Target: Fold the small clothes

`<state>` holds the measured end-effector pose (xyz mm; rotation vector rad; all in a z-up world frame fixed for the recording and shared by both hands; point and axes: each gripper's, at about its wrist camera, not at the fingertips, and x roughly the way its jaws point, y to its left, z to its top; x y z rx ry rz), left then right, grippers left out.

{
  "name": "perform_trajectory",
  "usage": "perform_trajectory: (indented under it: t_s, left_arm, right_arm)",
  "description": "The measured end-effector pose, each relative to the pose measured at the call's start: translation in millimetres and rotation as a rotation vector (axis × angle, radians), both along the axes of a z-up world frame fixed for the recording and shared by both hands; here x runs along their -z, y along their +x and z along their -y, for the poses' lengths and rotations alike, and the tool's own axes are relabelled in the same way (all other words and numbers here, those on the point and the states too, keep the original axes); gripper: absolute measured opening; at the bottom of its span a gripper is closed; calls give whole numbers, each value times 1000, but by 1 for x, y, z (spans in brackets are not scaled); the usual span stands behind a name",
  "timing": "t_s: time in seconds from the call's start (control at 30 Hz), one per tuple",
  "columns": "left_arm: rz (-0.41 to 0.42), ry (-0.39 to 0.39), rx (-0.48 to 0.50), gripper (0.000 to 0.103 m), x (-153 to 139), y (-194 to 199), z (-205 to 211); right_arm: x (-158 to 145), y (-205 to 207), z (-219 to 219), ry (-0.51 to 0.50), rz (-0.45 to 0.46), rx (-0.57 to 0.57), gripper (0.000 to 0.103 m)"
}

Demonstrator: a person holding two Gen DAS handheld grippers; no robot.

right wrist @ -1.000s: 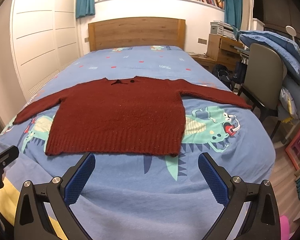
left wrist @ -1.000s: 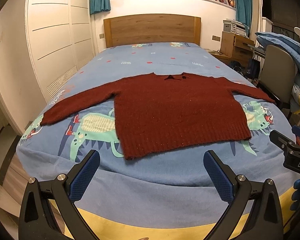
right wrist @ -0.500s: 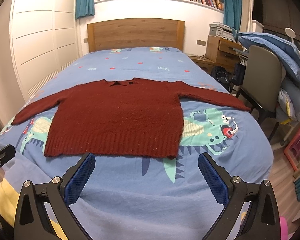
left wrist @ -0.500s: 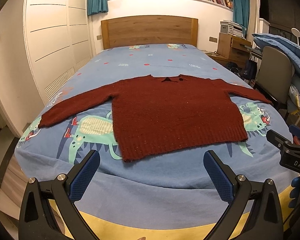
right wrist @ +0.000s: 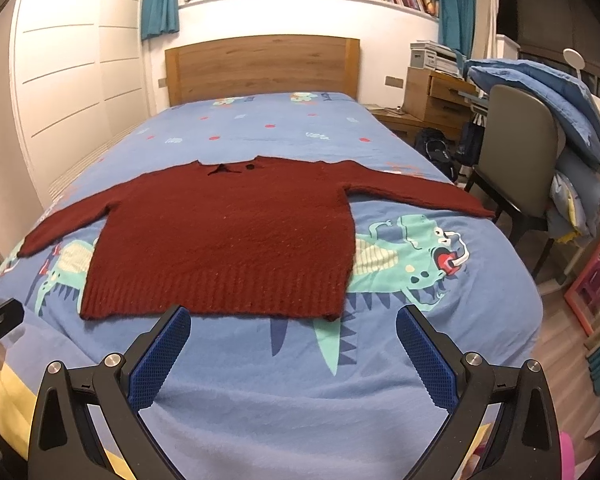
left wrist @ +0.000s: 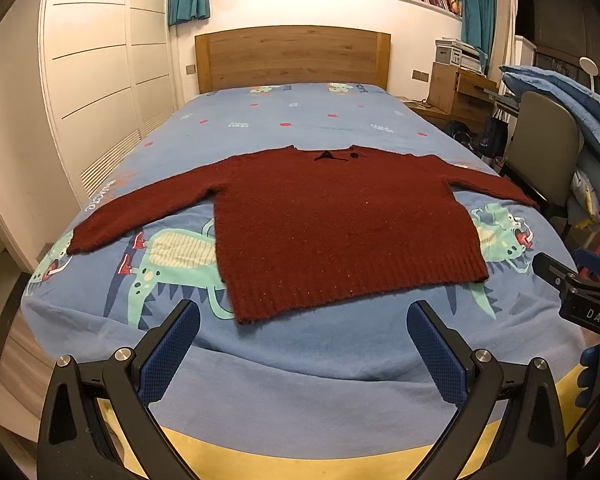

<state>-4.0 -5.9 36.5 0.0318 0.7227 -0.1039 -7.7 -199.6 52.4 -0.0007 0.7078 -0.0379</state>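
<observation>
— On the blue bed cover (left wrist: 308, 128), what lies where?

— Going left to right: the dark red sweater (left wrist: 340, 232) lies flat, front up, collar toward the headboard (left wrist: 292, 56), sleeves stretched out to both sides. Its long axis runs across the bed, cuff to cuff, square to the line both grippers point along.

— And the grippers?

— The left gripper (left wrist: 303, 354) is spread wide and empty, short of the hem, closest to the hem's left corner. The right gripper (right wrist: 293, 356) is likewise spread and empty, just short of the hem's right half.

— So which takes what?

— I judge each suits its own side: left for the left sleeve, right for the right.
</observation>
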Motion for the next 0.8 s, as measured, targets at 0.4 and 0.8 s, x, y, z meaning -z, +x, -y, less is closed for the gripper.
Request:
perform_trajectory:
  t_s: [0.4,0.8]
  left_arm:
    - [-7,-4,-34,102,0,17,-3]
    - [-97,6,-93,102,11,64,-18]
  right_arm:
    - [2,15,28,27,-19,62,103]
    - [23,65,106,166,-52,172,103]
